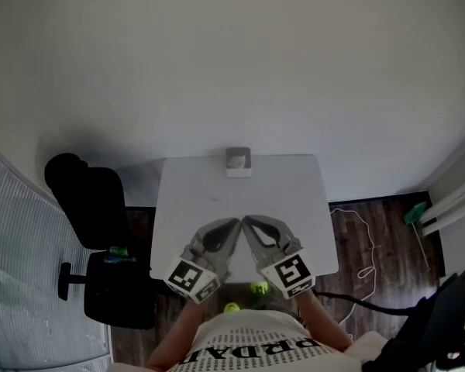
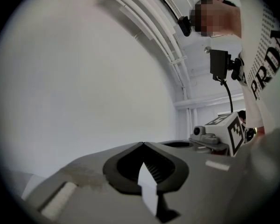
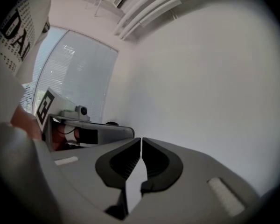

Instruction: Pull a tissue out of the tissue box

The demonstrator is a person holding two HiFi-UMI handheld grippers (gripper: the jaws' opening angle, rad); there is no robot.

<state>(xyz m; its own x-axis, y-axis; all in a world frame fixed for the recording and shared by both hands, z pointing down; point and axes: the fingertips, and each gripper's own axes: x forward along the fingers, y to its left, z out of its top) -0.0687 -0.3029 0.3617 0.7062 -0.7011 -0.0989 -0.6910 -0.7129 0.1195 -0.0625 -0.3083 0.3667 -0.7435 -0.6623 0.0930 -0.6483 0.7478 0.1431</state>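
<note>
White table (image 1: pixel 294 200) under a plain pale wall, seen from above. The tissue box (image 1: pixel 238 162) is small and whitish and sits right at the table's far edge, roughly in the middle. I can't make out any print on it, and whether a tissue pokes out of the top is too small to tell.

Both grippers hang over the near half of the table, angled in toward each other so their tips nearly meet, well short of the box. Left gripper (image 1: pixel 236 222): its own view shows the fingers (image 2: pixel 126 160) pressed together at the tips with nothing between them. Right gripper (image 1: pixel 246 220): same deal, fingers (image 3: pixel 158 160) together with only a hairline slit, nothing in there.

Writing-wise, the only readable thing is the person's white shirt (image 1: pixel 252 351) with big black letters. It looks like "PRDA" in the head view, and the left gripper view catches it too. The marker cubes (image 1: pixel 192 277) on the grippers just carry black-and-white square patterns, no text.

Black office chair (image 1: pixel 93 208) sits left of the table on a dark wood floor (image 1: pixel 380 231).
</note>
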